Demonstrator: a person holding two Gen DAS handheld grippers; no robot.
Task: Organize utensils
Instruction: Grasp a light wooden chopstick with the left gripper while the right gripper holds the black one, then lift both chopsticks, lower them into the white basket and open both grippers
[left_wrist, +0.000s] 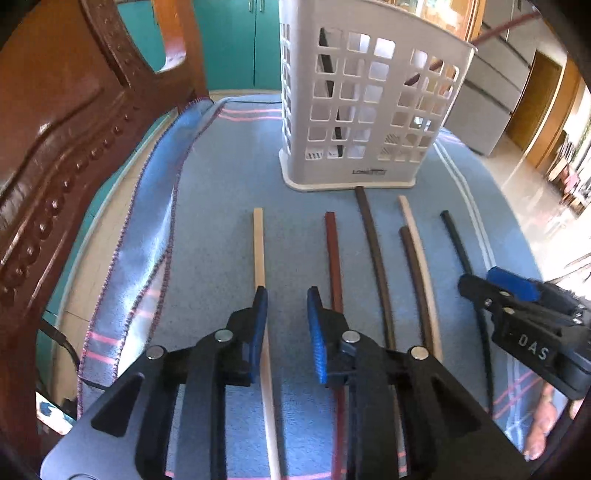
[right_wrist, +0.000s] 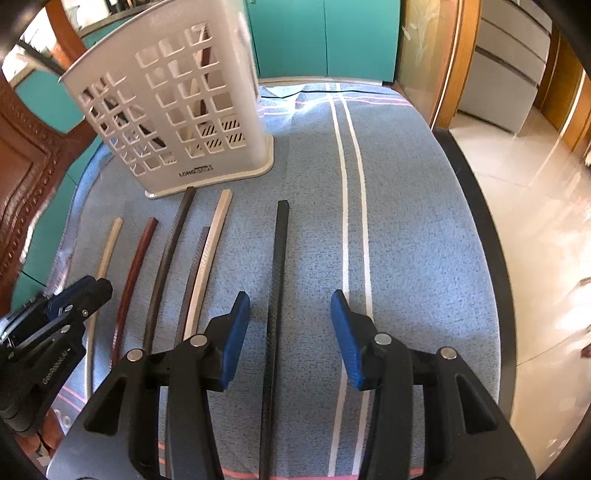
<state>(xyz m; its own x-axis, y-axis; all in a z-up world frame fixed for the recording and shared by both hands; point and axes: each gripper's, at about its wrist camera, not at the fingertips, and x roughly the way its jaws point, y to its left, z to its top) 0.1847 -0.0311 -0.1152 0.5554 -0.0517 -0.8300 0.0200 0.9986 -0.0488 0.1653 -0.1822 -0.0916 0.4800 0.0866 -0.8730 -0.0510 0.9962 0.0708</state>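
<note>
Chopsticks (left_wrist: 259, 247) partly hidden under open grippers

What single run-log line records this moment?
left tongs: open, empty | right tongs: open over black chopstick | holder: upright

The left gripper (left_wrist: 286, 295) is hovering low over the near-left part of the table, its blue-padded fingers (left_wrist: 317, 332) standing parted and pointing toward the far edge. The right gripper (right_wrist: 290, 299) is hanging alongside it to the right, fingers (right_wrist: 345, 336) spread wider, angled slightly downward.
</note>
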